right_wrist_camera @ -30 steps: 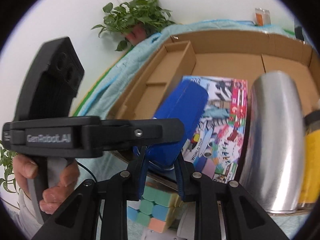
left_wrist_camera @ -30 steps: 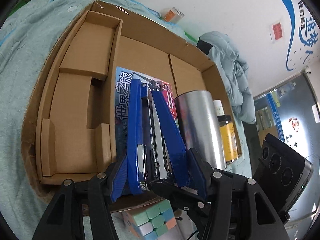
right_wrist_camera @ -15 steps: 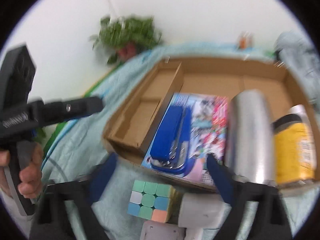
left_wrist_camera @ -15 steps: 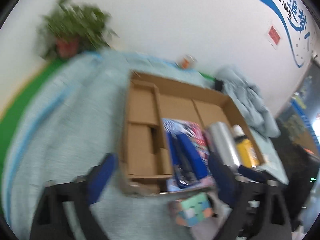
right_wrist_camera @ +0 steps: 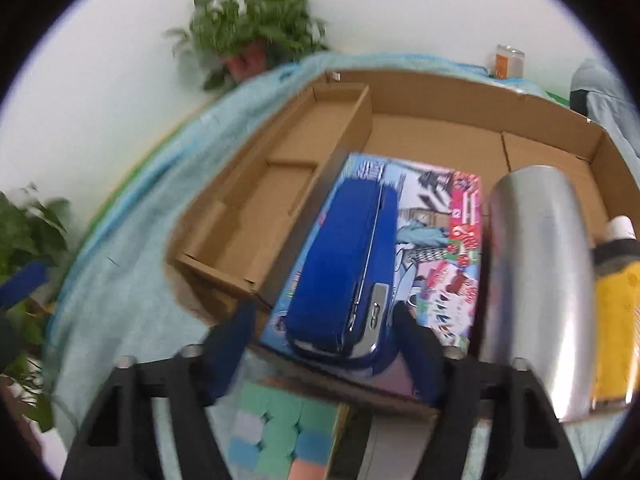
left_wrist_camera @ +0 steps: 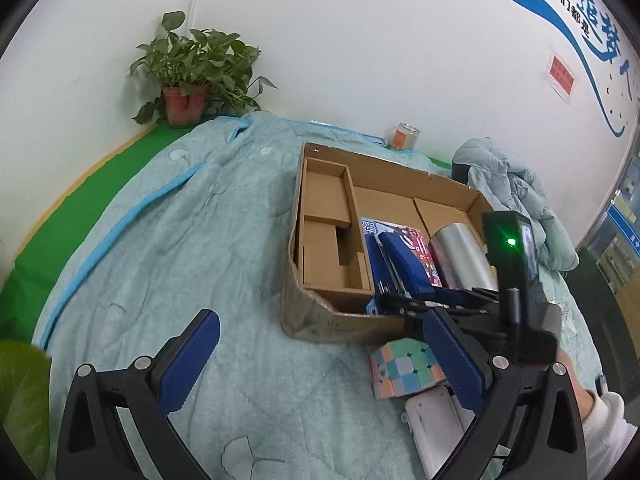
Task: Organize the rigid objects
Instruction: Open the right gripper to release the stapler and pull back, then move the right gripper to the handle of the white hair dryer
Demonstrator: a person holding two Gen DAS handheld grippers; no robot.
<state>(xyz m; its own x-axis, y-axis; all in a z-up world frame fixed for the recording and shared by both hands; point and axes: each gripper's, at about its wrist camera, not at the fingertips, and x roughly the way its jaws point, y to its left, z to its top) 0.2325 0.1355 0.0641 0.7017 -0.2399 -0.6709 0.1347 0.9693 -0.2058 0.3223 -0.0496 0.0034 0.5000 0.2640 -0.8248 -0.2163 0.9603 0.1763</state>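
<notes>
A quilted teal blanket (left_wrist_camera: 168, 264) covers the surface. Nearest, the left gripper (left_wrist_camera: 320, 364) is spread wide, empty. The right gripper (right_wrist_camera: 320, 344), jaws just closing, half-spread, grips nothing; it should be lowered squarely astride the puzzle cube (right_wrist_camera: 280, 436). Beyond, the stapler (right_wrist_camera: 344, 268) lies boxed. Wall lettering is noted, unread.

A white wall (left_wrist_camera: 340, 40) with blue lettering (left_wrist_camera: 592, 20) is seen behind a potted plant (left_wrist_camera: 188, 76), and a green surface (left_wrist_camera: 80, 184) is covered by a pale blue quilt (left_wrist_camera: 180, 248).
</notes>
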